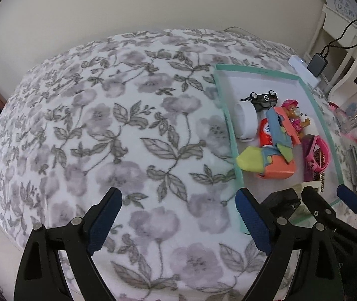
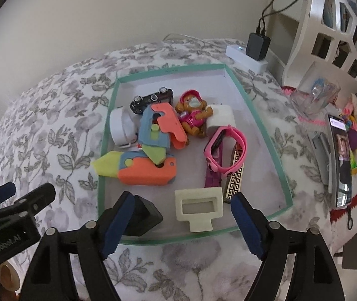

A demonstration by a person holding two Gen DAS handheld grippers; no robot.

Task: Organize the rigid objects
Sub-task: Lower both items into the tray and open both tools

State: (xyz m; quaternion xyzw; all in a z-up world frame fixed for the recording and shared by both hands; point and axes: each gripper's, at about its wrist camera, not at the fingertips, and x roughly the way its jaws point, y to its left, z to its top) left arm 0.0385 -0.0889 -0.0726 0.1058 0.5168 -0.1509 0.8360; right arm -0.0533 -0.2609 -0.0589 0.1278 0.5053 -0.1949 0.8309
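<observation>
L gripper (image 1: 178, 222) hung w/ its jaws wide apart over bare floral blanket (image 1: 118, 135), nothing btwn the blue pads. R gripper (image 2: 181, 222) was also spread wide, w/ a cream rectangular frame piece (image 2: 198, 212) lying flat on the tray floor btwn its fingers, pads clear of it on both sides. A black block (image 2: 144, 217) sat just beside the left-hand pad of the R gripper; contact couldn't be told.

Both pieces lay at the near end of a shallow white tray w/ teal rim (image 2: 261, 130) resting on the blanket. Farther in, the tray held a pink watch band (image 2: 231, 150) lying across a purple strip (image 2: 213, 173) & a black-and-gold patterned bar (image 2: 236, 180). Left of those, 2 toy knives were stacked: an orange 1 w/ yellow tip (image 2: 140, 171) poking over the tray's left rim, & a blue-and-coral 1 (image 2: 158, 128) on top. Behind them were a white band (image 2: 119, 128), a black toy car (image 2: 150, 99) on its side, a brown pup figure in pink (image 2: 192, 115) & a white plug adapter (image 2: 222, 120).

Past the tray's far corner, a black charger (image 2: 257, 44) sat plugged into a white power strip (image 2: 236, 51). On the right side were a clear plastic cup (image 2: 313, 95), a phone (image 2: 341, 160) w/ lit screen & a white lattice frame (image 2: 333, 25).
</observation>
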